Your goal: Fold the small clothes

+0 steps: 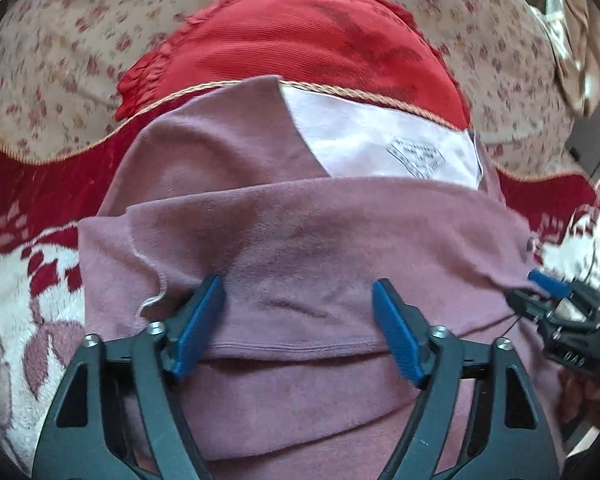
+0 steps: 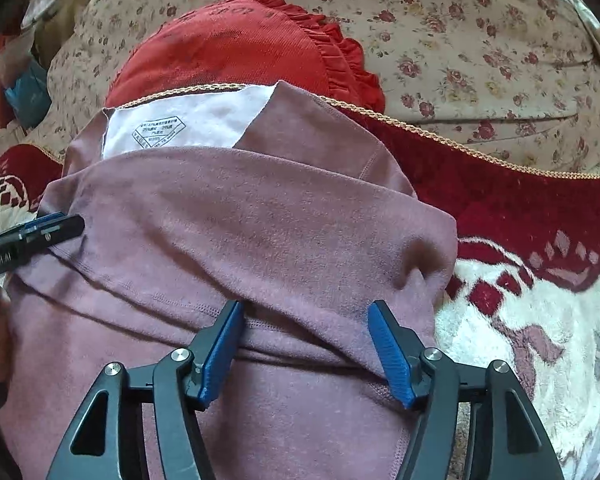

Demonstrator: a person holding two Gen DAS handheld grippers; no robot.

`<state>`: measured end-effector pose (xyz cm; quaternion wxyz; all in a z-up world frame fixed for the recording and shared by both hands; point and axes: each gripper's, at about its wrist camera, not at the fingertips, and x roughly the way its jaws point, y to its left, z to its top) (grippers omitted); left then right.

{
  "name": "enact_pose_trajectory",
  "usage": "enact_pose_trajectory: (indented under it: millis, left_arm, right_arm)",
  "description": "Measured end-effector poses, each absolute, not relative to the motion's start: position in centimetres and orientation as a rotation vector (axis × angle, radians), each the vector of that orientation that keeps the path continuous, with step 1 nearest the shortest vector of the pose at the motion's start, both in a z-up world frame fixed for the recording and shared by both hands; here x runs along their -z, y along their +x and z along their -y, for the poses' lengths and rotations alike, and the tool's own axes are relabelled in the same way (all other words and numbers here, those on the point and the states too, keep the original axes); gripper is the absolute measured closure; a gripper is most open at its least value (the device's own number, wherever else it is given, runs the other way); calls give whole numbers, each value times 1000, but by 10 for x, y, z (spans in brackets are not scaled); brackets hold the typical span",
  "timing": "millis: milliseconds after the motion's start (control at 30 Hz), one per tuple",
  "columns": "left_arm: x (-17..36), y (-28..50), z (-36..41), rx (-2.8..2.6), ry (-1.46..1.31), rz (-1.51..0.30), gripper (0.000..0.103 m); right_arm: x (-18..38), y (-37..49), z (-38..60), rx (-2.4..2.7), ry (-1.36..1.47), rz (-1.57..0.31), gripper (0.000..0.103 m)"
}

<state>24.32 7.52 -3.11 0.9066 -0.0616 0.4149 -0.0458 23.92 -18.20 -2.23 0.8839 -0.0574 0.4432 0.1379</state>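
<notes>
A dusty-pink garment [image 1: 300,240] lies on a red and white patterned blanket, its near part folded over itself, with a white inner panel [image 1: 380,136] and printed label showing at the far end. It also shows in the right wrist view [image 2: 260,232] with the white panel [image 2: 188,124]. My left gripper [image 1: 300,320] is open just above the folded hem, fingers apart and empty. My right gripper [image 2: 304,340] is open over the hem on the garment's right side. Each gripper shows at the other view's edge: the right one [image 1: 556,300], the left one [image 2: 40,232].
A red ruffled cushion [image 1: 300,40] lies beyond the garment, also in the right wrist view [image 2: 240,44]. A floral quilt [image 2: 480,40] covers the back. The red and white blanket [image 2: 540,300] spreads to both sides. Clutter sits at the far left [image 2: 20,80].
</notes>
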Motion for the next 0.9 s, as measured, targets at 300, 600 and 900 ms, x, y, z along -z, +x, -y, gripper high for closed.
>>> enact_pose_trajectory:
  millis: [300,600,900]
  left_arm:
    - [34,250,-56,50,9,-885,14]
    - [34,251,-51,49,25,-896,10]
    - [38,253,-48,79,24,-909,1]
  right_arm:
    - [24,233,184,-282,-125,-900,38]
    - [26,235,183,-279,-132,-909,34]
    - [27,234,181,-270,-150,-901,34]
